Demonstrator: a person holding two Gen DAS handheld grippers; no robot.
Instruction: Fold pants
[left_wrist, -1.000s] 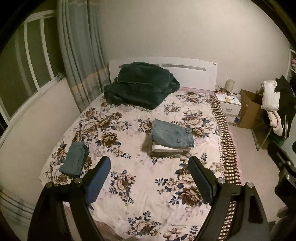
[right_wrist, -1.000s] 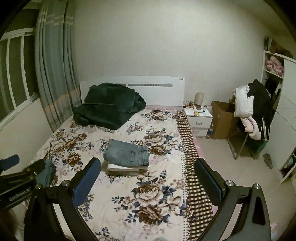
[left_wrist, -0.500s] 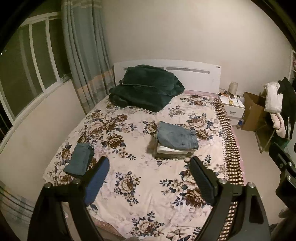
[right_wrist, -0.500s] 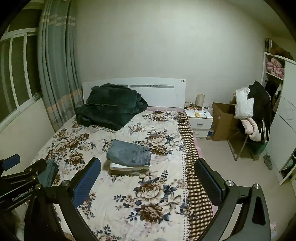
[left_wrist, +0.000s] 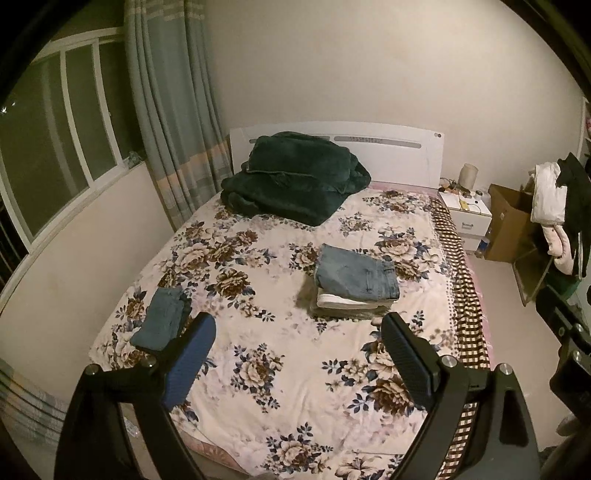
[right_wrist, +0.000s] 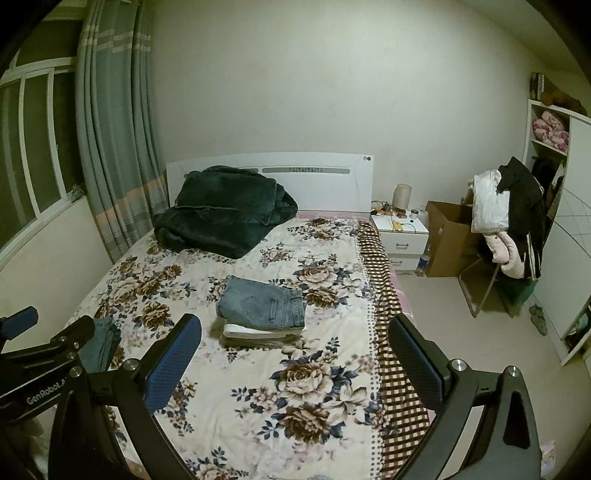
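A stack of folded clothes with light blue jeans (left_wrist: 356, 275) on top lies on the floral bed (left_wrist: 277, 387), right of centre; it also shows in the right wrist view (right_wrist: 264, 304). A second folded pair of darker blue pants (left_wrist: 162, 317) lies near the bed's left edge, partly hidden behind the left gripper body in the right wrist view (right_wrist: 101, 341). My left gripper (left_wrist: 297, 356) is open and empty, held above the foot of the bed. My right gripper (right_wrist: 293, 356) is open and empty, to the right of the left one.
A dark green blanket (left_wrist: 291, 181) is heaped by the white headboard (left_wrist: 388, 155). A window and curtain (left_wrist: 166, 110) stand left. A nightstand (right_wrist: 400, 236), a cardboard box (right_wrist: 448, 236), a chair draped with clothes (right_wrist: 506, 221) and a shelf (right_wrist: 550, 129) stand right of the bed.
Both grippers have risen and drawn back from the bed, so more wall and window show. Both stay open and empty. The clothes have not moved.
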